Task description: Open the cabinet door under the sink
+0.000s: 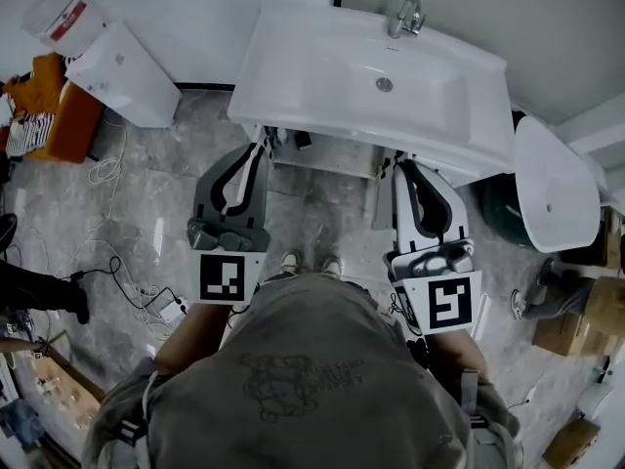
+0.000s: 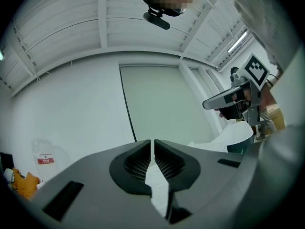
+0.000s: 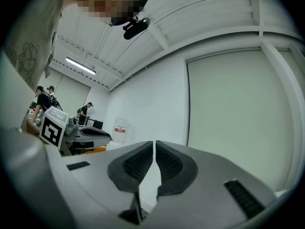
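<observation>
A white sink basin (image 1: 322, 76) with a chrome faucet (image 1: 408, 16) fills the top of the head view. The cabinet beneath it is almost wholly hidden by the basin; only a pale strip (image 1: 327, 159) shows under the front rim. My left gripper (image 1: 260, 148) points at the basin's underside on the left, my right gripper (image 1: 399, 162) on the right. In the left gripper view the left gripper (image 2: 152, 143) is shut on nothing. The right gripper (image 3: 154, 144) is also shut, nothing between its pads. Both face a white wall.
A white box-shaped fixture (image 1: 122, 71) and an orange object (image 1: 59, 115) stand at the left. Cables (image 1: 127, 281) trail over the grey floor. At the right are a round white lid (image 1: 552, 179), a dark bin (image 1: 498, 208) and cardboard boxes (image 1: 586, 320). People stand far off (image 3: 43, 99).
</observation>
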Motion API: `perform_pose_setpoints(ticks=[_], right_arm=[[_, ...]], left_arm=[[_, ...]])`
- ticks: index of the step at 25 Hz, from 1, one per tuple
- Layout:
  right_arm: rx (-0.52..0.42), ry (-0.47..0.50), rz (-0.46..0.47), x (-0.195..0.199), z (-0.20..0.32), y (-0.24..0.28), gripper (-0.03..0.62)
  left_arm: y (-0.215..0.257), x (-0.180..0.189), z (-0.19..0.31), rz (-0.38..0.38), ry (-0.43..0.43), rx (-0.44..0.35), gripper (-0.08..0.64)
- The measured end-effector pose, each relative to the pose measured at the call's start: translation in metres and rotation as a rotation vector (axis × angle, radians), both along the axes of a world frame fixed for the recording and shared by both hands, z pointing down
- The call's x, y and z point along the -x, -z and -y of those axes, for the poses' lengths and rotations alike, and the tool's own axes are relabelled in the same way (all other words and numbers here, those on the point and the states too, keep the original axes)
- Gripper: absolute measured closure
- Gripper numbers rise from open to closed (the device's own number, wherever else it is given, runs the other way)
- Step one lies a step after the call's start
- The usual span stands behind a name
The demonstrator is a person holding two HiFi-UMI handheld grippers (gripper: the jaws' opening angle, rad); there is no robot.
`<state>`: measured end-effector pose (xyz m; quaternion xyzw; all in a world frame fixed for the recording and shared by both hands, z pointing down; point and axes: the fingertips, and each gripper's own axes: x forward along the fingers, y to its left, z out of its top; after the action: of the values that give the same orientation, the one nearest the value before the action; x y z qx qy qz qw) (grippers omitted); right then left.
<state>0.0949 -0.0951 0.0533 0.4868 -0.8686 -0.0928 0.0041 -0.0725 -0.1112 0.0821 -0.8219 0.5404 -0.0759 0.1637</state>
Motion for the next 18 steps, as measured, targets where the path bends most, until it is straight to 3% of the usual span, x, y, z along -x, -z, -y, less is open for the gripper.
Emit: perform_pose_setpoints(ticks=[18], right_arm=[[0.038, 0.031, 0.006, 0.009, -0.001, -0.013, 0.554]], left_arm=[[-0.001, -0.003, -0.002, 0.013, 0.003, 0.011, 0.525]])
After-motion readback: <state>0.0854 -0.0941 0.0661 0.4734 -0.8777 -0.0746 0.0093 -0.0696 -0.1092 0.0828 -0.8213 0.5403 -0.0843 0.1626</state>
